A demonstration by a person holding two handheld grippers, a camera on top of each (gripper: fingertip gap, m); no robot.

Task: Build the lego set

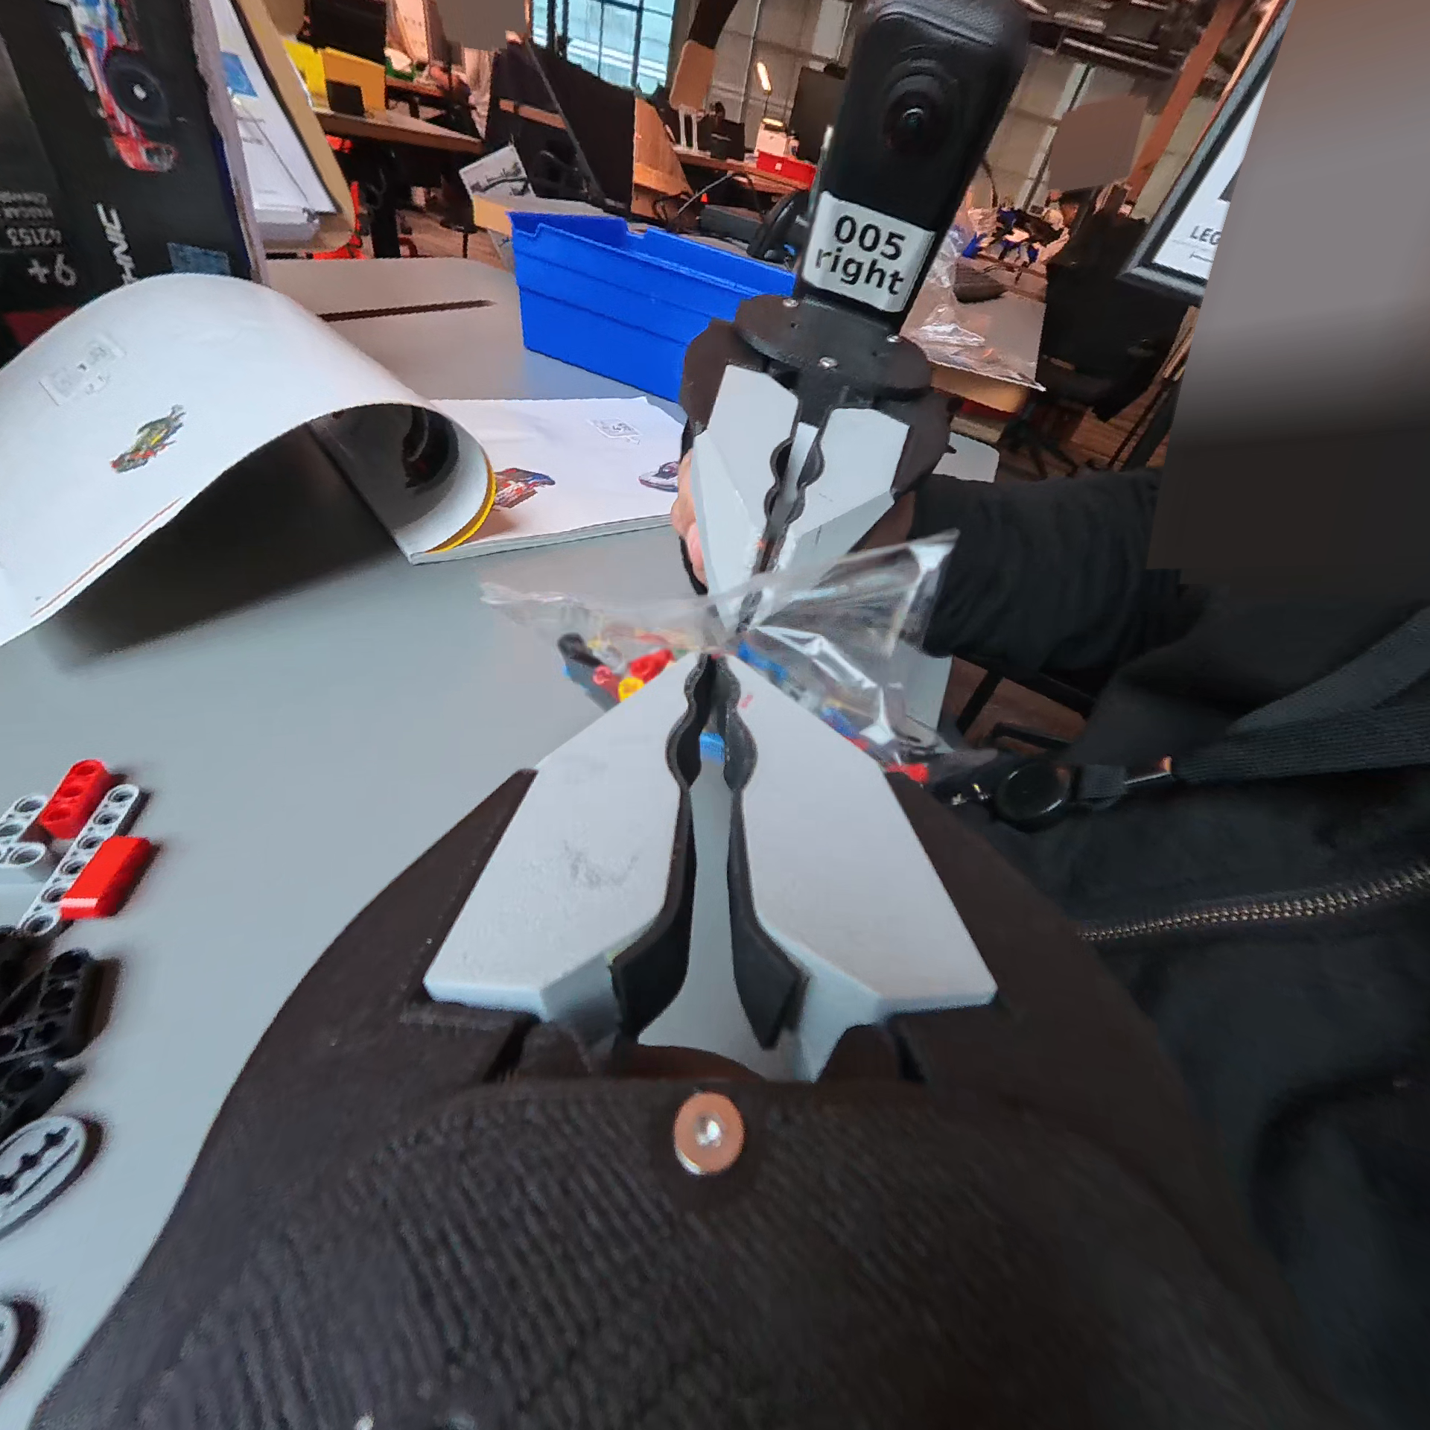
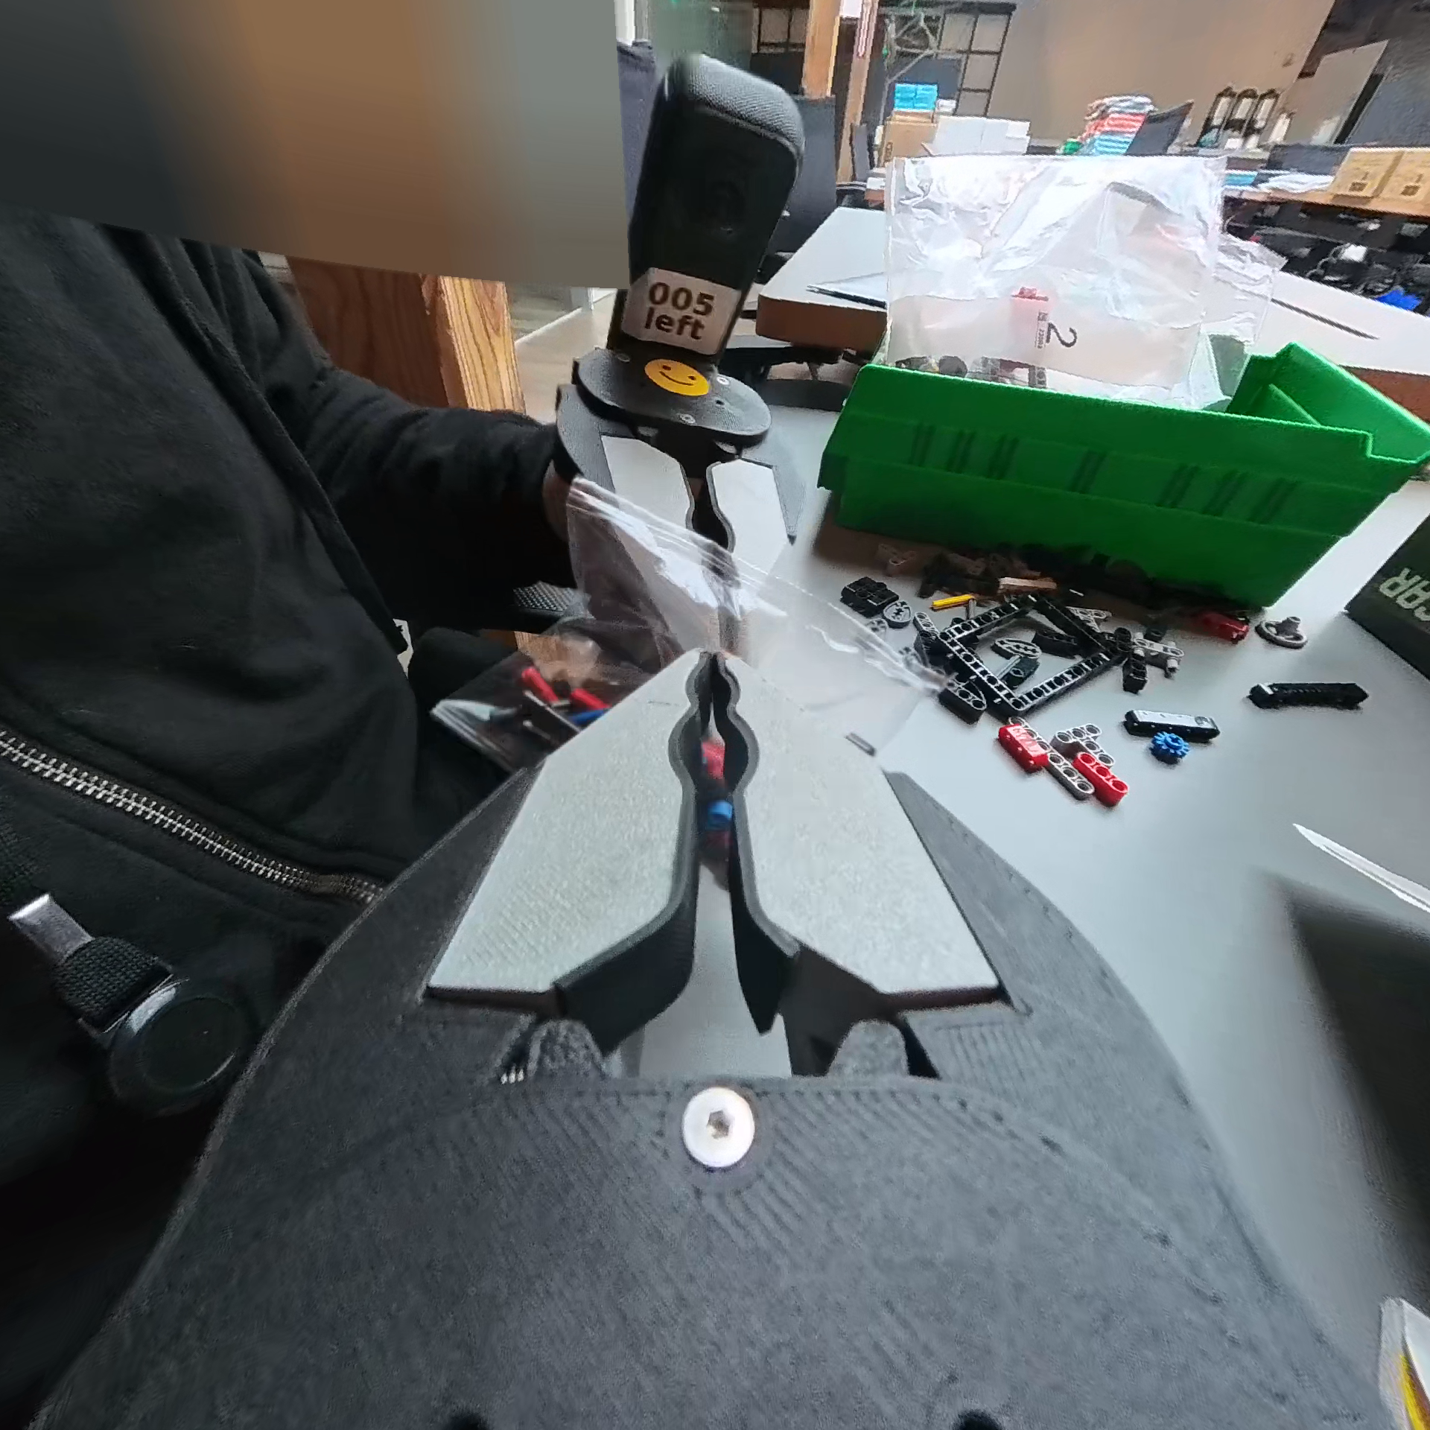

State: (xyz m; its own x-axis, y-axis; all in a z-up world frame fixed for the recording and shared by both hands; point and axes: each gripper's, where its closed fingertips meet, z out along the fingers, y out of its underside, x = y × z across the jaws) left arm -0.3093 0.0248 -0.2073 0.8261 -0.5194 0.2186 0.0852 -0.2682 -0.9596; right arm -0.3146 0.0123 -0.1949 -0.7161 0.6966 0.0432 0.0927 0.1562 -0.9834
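Note:
A small clear plastic bag of red, blue and yellow lego pieces hangs in the air between the two grippers, above the grey table's near edge. My left gripper is shut on the bag's top edge. My right gripper is shut on the same edge from the opposite side, tip to tip with the left. The bag also shows in the right wrist view, stretched between them. Each view shows the other gripper facing it: the right one and the left one.
An open instruction booklet and a blue bin lie on the table beyond. A green bin holds a large clear bag. Loose black, red and grey lego pieces lie in front of it, others at the left. Left and right tips are no more than a few centimetres apart.

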